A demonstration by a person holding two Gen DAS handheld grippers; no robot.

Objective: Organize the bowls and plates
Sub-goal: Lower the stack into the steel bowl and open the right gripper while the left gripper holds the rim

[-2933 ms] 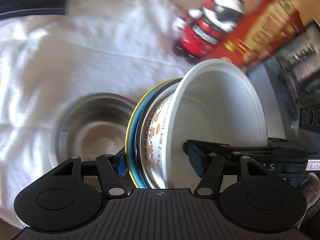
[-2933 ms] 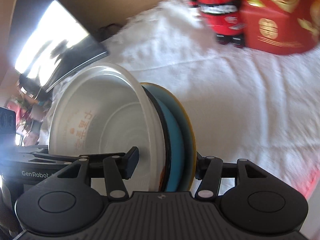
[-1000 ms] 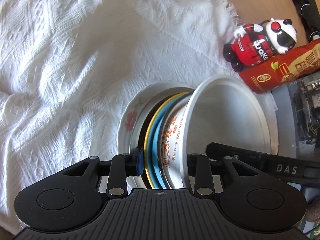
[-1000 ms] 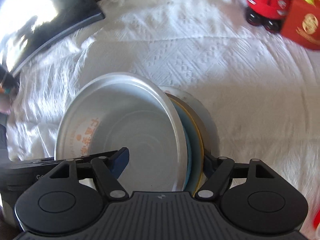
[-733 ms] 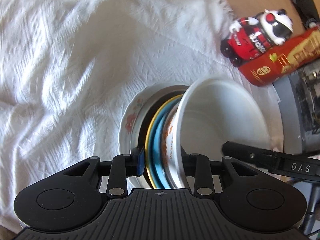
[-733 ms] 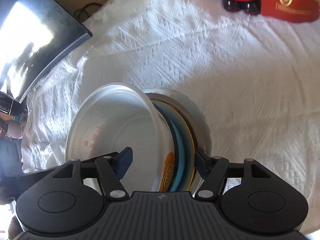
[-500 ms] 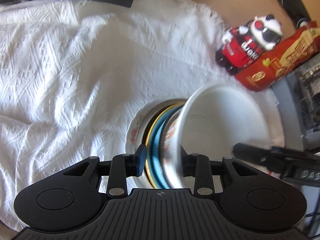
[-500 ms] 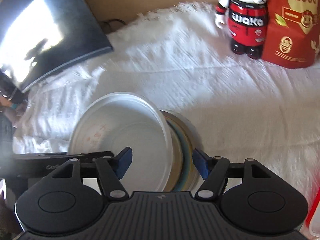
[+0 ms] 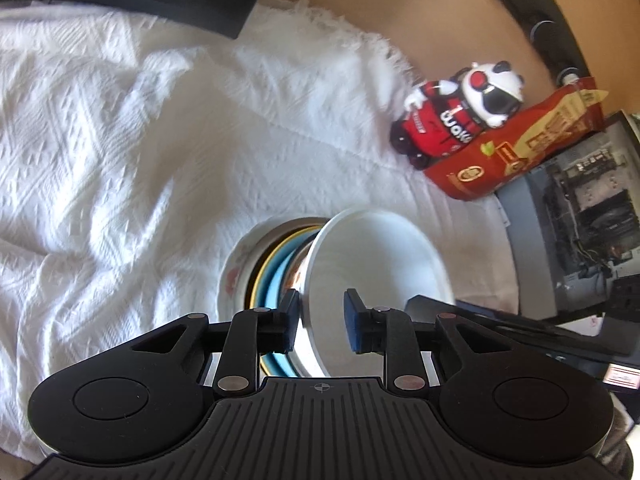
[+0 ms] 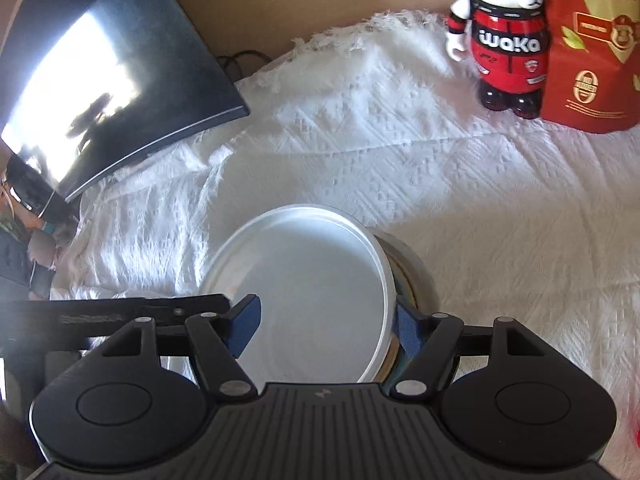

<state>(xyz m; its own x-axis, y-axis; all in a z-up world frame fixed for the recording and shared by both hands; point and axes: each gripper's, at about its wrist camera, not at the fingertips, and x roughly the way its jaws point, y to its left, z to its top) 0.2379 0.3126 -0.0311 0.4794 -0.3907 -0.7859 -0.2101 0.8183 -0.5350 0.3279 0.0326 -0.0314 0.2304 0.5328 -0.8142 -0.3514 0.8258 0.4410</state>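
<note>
A white bowl (image 9: 376, 264) with orange lettering tops a stack of a blue plate (image 9: 276, 284) and a yellow plate (image 9: 262, 272), nested in a floral-rimmed dish (image 9: 230, 280) on the white cloth. My left gripper (image 9: 320, 326) hovers above the stack with its jaws closing. The white bowl's rim lies between its pads, with a gap at the inner pad. My right gripper (image 10: 326, 328) straddles the white bowl (image 10: 312, 280) from the other side with its jaws opening. One of its pads is over the bowl's inside, the other beside the stack's outer edge.
A red-and-black panda figure (image 10: 504, 40) and a red snack bag (image 10: 592, 60) stand at the far edge of the white cloth (image 10: 480, 208). A dark monitor (image 10: 100, 80) lies at the back left. An open computer case (image 9: 580, 208) stands to the right.
Both grippers have risen away from the stack, which now looks smaller and stays on the cloth. The left jaws narrowed from spanning the whole stack to the white bowl's rim.
</note>
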